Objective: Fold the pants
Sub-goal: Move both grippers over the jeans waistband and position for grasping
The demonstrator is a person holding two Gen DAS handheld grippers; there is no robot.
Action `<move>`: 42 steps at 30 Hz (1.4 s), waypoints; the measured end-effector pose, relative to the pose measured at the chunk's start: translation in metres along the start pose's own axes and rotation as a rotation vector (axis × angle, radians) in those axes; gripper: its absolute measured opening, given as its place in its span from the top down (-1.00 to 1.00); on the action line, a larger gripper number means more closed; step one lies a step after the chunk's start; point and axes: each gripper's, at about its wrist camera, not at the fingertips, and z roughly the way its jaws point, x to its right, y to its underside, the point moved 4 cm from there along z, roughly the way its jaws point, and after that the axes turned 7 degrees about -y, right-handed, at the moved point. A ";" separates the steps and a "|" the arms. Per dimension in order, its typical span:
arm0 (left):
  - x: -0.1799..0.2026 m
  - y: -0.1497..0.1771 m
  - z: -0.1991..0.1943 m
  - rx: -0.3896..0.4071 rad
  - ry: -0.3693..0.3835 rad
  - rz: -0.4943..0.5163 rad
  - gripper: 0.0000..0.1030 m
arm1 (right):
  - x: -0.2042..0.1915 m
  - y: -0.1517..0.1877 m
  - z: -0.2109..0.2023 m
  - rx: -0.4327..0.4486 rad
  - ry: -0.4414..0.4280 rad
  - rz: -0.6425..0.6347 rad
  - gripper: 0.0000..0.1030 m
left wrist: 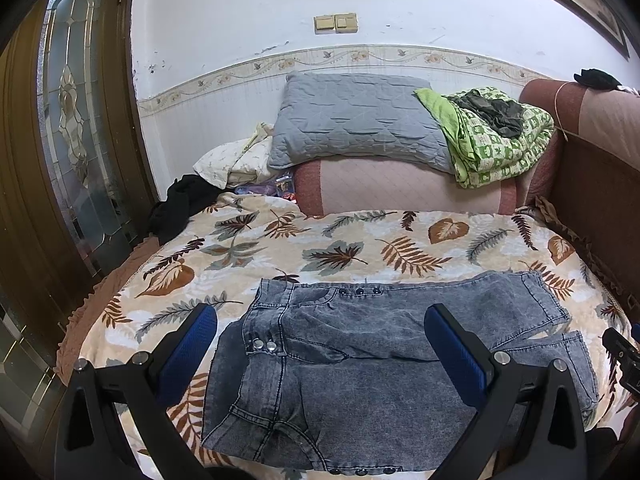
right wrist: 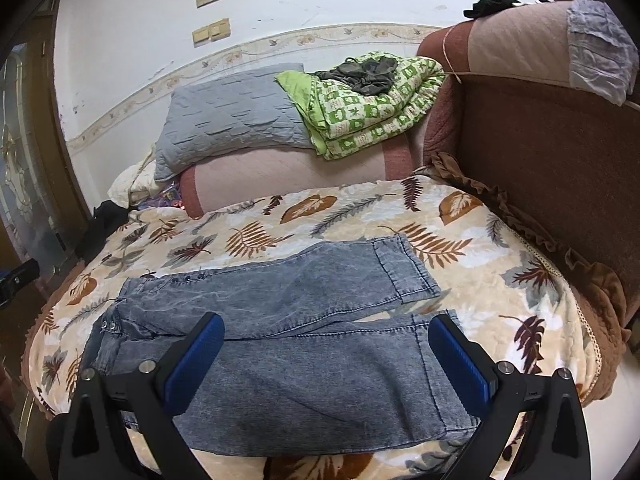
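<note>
I've got 1 pair of pants in view: grey-blue acid-wash denim, laid flat across the near part of the bed, waist to my left, 2 legs running right, slightly split at the hems. Snap buttons visible: 2 silver at the waistband, 3 dark along the far edge, a few more at the near edge. Fabric looks mostly smooth w/ light creases. Under them is the leaf-print blanket, cream w/ brown and grey leaves. My left hand-held gripper hovers over the waist end, blue pads wide apart, nothing between them; right hand-held gripper sits above the leg end, fingers likewise spread, not holding anything. Further back: 1 pink bolster cushion, 1 grey quilted pillow on top of it, 1 green patterned quilt w/ a dark garment on it. Black clothing lies at the bed's left edge, near the door.
</note>
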 end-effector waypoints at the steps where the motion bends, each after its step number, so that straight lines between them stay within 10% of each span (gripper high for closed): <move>1: 0.000 0.001 0.000 -0.001 0.001 -0.001 -1.00 | 0.001 0.000 0.000 -0.001 0.002 0.003 -1.00; 42: 0.000 0.019 0.045 -0.096 -0.010 0.019 -1.00 | 0.001 0.015 0.040 -0.102 0.025 0.003 -1.00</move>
